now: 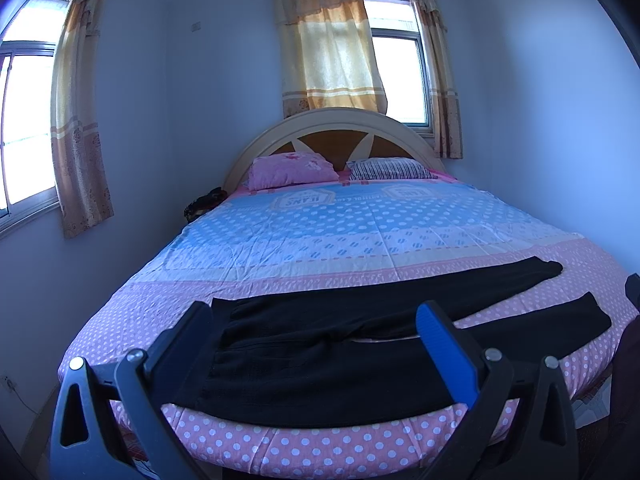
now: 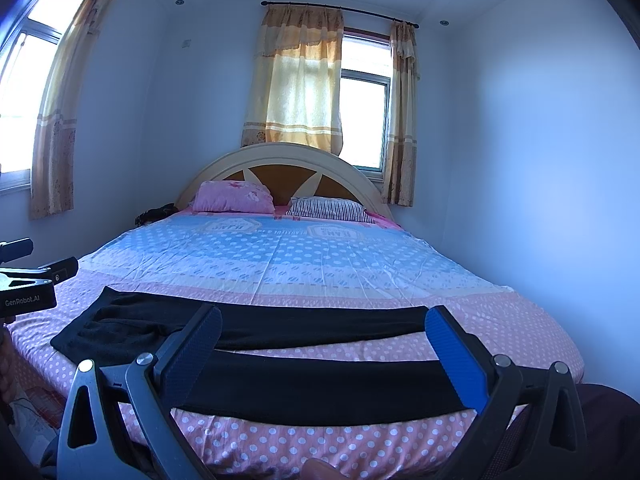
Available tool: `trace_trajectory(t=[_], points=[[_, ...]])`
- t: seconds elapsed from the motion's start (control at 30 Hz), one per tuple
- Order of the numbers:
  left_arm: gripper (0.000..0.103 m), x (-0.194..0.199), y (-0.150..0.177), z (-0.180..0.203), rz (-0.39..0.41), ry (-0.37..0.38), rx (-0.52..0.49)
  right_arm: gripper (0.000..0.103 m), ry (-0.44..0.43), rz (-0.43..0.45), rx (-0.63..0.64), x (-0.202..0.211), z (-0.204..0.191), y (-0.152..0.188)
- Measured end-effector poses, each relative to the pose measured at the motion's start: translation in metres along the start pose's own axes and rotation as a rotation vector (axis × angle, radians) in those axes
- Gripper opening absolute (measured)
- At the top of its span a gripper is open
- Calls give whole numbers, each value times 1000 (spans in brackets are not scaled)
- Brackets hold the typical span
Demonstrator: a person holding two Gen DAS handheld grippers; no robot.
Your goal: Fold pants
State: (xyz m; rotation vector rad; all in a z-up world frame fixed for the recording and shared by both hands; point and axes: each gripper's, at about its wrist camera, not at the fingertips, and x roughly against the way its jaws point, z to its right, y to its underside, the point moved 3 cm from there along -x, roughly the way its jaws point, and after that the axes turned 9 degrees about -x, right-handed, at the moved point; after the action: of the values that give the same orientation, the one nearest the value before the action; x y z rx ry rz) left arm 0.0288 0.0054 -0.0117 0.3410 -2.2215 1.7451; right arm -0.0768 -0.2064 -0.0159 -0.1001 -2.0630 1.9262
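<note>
Pants, black and spread flat, lie crosswise along the near edge of the bed, with the long axis running left to right in front of both tools. Nearest in the left wrist view, the left gripper hangs above the waist end with its jaws spread wide and nothing between them; the waistband sits at the left and the two legs fan out to the right, a strip of pink sheet showing between them. In the right wrist view, the right gripper is likewise wide apart and empty, hovering over the near leg, whose cuff end lies just below its right finger. The far leg stretches behind it, its cuff ending near that same finger's tip. So the left tool is nearer the waist and the right tool nearer the cuffs, which suits a first fold, probably bringing one leg over the other along the long axis, with each tool taking its own end. No fold appears to have been made. Beyond the garment, the dotted sheet turns from pink to blue, then come a pink pillow and a striped pillow against the arched headboard, with curtains over the window behind.
</note>
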Motion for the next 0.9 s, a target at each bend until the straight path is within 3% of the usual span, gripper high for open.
trace_trajectory(t=[0.9], points=[[103, -2, 2, -4, -4, 2, 4, 102, -3, -13, 14, -1, -6, 5]])
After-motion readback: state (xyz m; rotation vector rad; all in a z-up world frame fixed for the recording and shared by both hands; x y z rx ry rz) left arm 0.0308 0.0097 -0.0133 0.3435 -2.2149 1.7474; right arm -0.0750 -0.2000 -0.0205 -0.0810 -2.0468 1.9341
